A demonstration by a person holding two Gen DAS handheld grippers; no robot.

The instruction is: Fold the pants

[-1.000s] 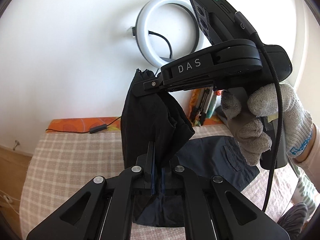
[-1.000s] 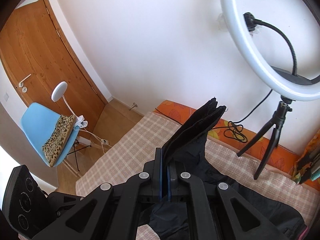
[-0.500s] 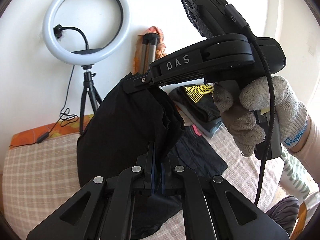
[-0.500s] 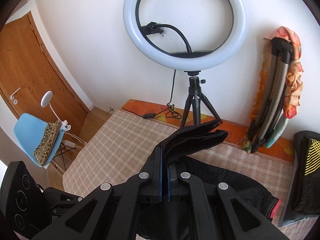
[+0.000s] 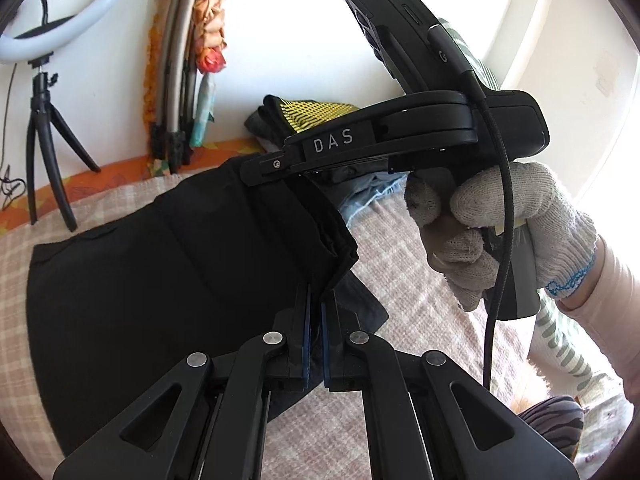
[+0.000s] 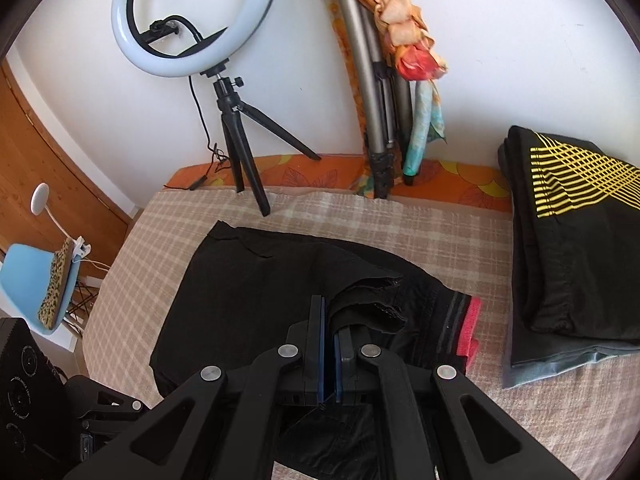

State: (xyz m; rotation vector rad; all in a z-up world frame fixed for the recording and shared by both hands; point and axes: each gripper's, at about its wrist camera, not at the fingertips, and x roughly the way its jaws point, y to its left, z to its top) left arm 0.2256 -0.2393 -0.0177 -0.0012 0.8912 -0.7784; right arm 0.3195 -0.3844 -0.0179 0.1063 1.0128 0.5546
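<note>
Black pants (image 5: 152, 264) lie folded over on the checked bedspread (image 6: 168, 220); they also show in the right wrist view (image 6: 256, 280). My left gripper (image 5: 314, 300) is shut on the pants' hem edge. My right gripper (image 6: 329, 320) is shut on the other hem corner and also shows in the left wrist view (image 5: 256, 170), just above the cloth. The waistband with a red band (image 6: 470, 328) lies to the right under the folded legs.
A ring light on a tripod (image 6: 236, 128) stands at the back of the bed. Folded metal poles with a floral cloth (image 6: 384, 100) lean on the wall. A stack of folded clothes (image 6: 576, 248) lies at right. A blue chair (image 6: 36, 276) stands at left.
Both grippers have swung right and down with the pant legs, and the cloth now lies folded over the pants' upper part instead of hanging in the air.
</note>
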